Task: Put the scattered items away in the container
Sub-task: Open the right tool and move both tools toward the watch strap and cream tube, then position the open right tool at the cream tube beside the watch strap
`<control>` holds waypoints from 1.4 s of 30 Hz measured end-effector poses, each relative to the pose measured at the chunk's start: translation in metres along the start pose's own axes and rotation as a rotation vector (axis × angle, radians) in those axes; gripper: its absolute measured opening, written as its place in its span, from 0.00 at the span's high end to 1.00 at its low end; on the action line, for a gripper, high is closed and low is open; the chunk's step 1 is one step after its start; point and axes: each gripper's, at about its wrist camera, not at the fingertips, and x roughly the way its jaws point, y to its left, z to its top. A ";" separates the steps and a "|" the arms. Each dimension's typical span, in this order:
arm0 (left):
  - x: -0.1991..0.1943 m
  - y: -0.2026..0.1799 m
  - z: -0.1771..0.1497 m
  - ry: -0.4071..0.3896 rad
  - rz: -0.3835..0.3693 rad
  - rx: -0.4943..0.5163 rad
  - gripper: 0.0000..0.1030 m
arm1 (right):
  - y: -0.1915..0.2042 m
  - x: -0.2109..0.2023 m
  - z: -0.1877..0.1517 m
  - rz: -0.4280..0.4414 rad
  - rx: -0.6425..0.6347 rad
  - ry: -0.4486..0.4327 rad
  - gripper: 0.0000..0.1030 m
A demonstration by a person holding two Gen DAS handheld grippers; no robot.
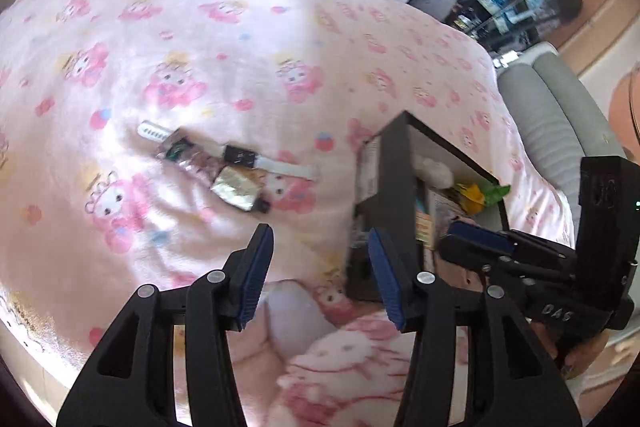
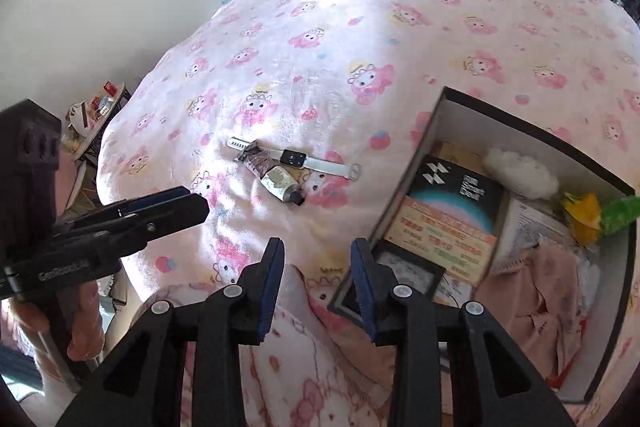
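Mid-frame on the bed (image 2: 400,27), a watch (image 2: 294,158) and crumpled tube (image 2: 276,179) lay touching, left of the box (image 2: 436,131). Both looked light; the tube's stiff cap end seemed the best hold. Left gripper (image 1: 320,271) and right gripper (image 2: 318,287) fingers were released, empty.

Bedspread (image 2: 320,39) open round watch (image 2: 294,158), tube (image 2: 276,181); box (image 2: 440,103) wall rt.

Bed (image 2: 400,39) w/ pink cartoon-print blanket. On it: white-strap smartwatch (image 2: 294,157) touching a crumpled cream tube (image 2: 276,179) w/ black cap, mid-bed. Open black box (image 2: 436,123) sits to their right, part-filled w/ misc items.
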 end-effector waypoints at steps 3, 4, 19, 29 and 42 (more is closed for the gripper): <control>0.017 0.056 0.008 0.037 0.006 -0.101 0.51 | 0.014 0.029 0.025 0.066 -0.016 0.068 0.70; 0.016 0.074 0.010 0.046 0.008 -0.127 0.51 | 0.018 0.044 0.033 0.072 -0.024 0.108 0.70; 0.105 0.161 0.079 0.006 0.074 -0.252 0.51 | -0.004 0.203 0.061 0.165 0.120 0.513 0.66; 0.094 0.142 0.052 0.102 0.054 -0.244 0.76 | -0.015 0.215 0.056 0.157 0.196 0.571 0.63; 0.109 0.145 0.042 0.143 0.047 -0.256 0.68 | -0.016 0.215 0.053 0.144 0.244 0.587 0.59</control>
